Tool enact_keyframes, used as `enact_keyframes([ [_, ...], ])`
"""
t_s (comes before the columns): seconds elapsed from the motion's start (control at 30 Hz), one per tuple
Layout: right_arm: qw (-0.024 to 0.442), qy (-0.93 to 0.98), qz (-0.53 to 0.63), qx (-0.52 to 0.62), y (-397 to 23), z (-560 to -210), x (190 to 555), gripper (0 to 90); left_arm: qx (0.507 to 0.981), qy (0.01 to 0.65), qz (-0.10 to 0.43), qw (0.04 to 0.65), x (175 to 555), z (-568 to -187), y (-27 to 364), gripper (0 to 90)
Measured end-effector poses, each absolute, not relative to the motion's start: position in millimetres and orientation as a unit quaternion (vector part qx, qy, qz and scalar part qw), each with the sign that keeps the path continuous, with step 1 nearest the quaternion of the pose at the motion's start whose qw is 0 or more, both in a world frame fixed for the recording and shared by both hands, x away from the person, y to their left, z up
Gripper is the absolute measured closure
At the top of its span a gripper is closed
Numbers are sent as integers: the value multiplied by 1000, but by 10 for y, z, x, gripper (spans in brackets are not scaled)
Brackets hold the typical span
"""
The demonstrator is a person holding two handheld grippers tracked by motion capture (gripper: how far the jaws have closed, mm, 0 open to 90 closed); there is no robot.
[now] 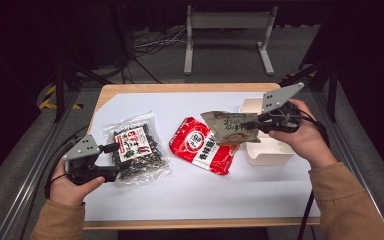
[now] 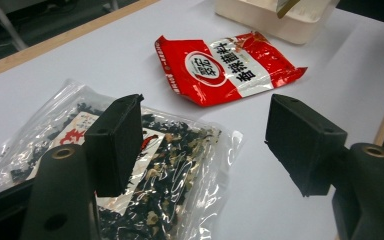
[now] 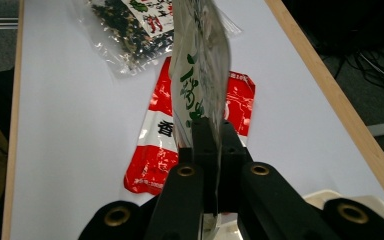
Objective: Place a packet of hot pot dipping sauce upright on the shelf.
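Now we hold the brown foil snack pouch [image 1: 230, 127] clamped in our right gripper [image 1: 260, 124] beside the white plastic bin [image 1: 267, 152]; next, lower it inside. Our left gripper [image 1: 111, 159], jaws apart, straddles the clear seaweed bag [image 1: 137, 147].

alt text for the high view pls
The right gripper holds a tan snack pouch in the air beside a white bin. The left gripper, jaws open, sits at a clear bag of dark dried food; a red packet lies between.
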State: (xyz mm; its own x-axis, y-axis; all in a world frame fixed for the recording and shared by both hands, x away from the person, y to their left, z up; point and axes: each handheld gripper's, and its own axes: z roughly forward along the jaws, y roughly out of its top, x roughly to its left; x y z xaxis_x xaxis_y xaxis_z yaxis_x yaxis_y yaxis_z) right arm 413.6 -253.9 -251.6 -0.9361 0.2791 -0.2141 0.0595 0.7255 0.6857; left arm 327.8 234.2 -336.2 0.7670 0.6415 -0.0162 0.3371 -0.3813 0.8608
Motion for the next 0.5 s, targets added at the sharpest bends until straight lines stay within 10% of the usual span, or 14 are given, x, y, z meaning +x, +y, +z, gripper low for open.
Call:
enact_keyframes([
  [0.5, 165, 899, 386, 122, -2764, -2419, 4417, 895, 800, 307, 169, 487, 3337, -3450, 2401, 281],
])
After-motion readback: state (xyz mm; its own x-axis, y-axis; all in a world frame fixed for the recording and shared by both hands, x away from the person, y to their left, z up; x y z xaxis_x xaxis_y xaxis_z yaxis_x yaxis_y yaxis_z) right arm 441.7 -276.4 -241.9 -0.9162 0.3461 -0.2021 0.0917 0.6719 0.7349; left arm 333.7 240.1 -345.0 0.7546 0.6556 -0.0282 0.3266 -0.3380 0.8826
